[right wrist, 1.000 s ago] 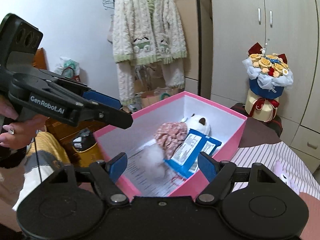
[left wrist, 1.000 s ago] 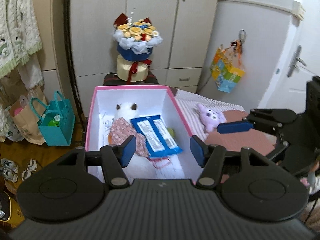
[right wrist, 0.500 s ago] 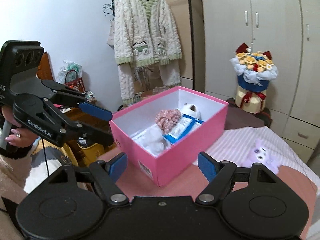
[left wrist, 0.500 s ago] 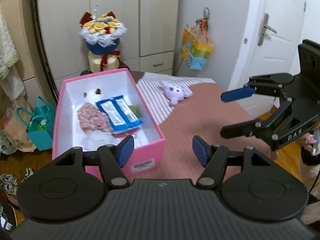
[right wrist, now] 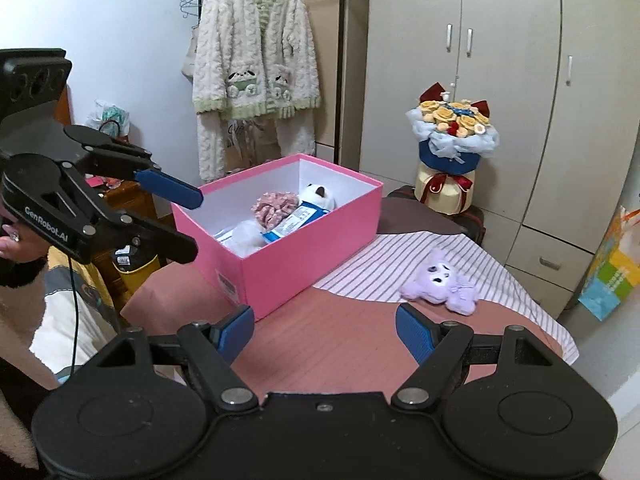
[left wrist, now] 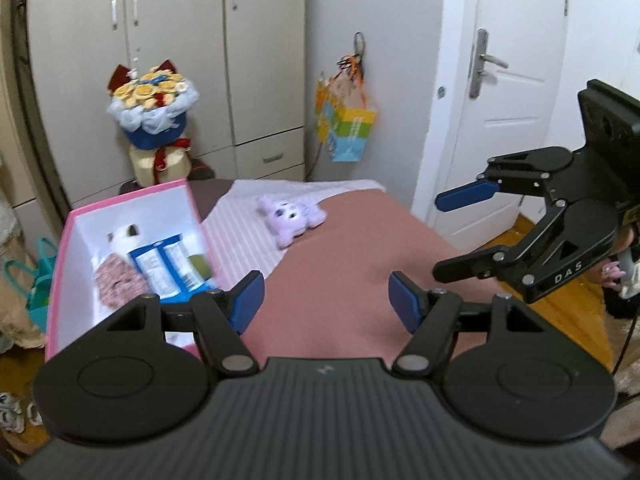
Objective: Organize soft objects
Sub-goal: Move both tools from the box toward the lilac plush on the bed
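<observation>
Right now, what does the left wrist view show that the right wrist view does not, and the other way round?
Only the left wrist view shows the white door with a metal handle and the teal bag on the floor.

Only the right wrist view shows the cream knitted cardigan on a hanger.

Both show the pink cardboard box holding a white plush toy, the purple plush toy lying on the striped cloth, the flower bouquet, and both open, empty grippers: left gripper, right gripper.
</observation>
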`<action>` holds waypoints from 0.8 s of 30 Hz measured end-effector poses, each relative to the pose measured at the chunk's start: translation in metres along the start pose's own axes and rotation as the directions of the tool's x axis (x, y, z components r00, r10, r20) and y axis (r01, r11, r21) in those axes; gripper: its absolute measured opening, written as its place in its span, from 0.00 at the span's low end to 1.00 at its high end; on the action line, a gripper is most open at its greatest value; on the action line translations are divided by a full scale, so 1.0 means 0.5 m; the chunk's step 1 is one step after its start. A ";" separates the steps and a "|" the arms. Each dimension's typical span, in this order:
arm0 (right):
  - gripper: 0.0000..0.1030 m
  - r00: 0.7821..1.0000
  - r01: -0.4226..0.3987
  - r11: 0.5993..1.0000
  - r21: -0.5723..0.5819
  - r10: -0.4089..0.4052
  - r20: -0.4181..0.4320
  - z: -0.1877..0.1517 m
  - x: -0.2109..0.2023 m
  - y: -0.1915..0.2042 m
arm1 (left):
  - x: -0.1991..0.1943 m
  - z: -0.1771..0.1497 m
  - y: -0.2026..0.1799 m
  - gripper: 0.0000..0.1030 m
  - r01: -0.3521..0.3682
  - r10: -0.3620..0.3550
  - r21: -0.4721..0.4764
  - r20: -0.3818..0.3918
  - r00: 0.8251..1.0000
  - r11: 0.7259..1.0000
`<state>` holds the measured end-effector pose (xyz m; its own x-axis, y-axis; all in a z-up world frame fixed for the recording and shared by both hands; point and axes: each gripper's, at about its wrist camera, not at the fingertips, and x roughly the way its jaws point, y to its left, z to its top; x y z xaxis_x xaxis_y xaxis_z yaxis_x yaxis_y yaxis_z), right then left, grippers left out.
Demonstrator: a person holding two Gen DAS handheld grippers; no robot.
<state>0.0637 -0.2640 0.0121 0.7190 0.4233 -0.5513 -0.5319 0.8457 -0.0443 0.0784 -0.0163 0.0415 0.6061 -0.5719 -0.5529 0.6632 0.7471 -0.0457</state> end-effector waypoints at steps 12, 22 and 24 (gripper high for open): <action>0.81 0.992 -0.054 0.999 0.007 0.052 0.113 -0.040 0.083 -0.119 | 0.184 0.038 0.003 0.64 0.063 -0.061 -0.157 0.022 0.998 0.986; 0.84 0.994 0.056 0.997 -0.054 -0.051 0.097 -0.053 0.222 -0.221 | 0.349 0.043 0.015 0.64 0.020 -0.007 -0.224 0.056 0.998 0.974; 0.84 0.998 0.041 0.998 -0.052 -0.038 0.058 -0.053 0.256 -0.241 | 0.387 0.045 0.018 0.63 0.008 0.004 -0.246 0.049 0.999 0.969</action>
<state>0.2079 -0.3201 -0.0750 0.7633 0.4092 -0.5000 -0.5246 0.8442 -0.1101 0.2116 -0.1282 -0.0473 0.6293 -0.5848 -0.5119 0.5398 0.8027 -0.2536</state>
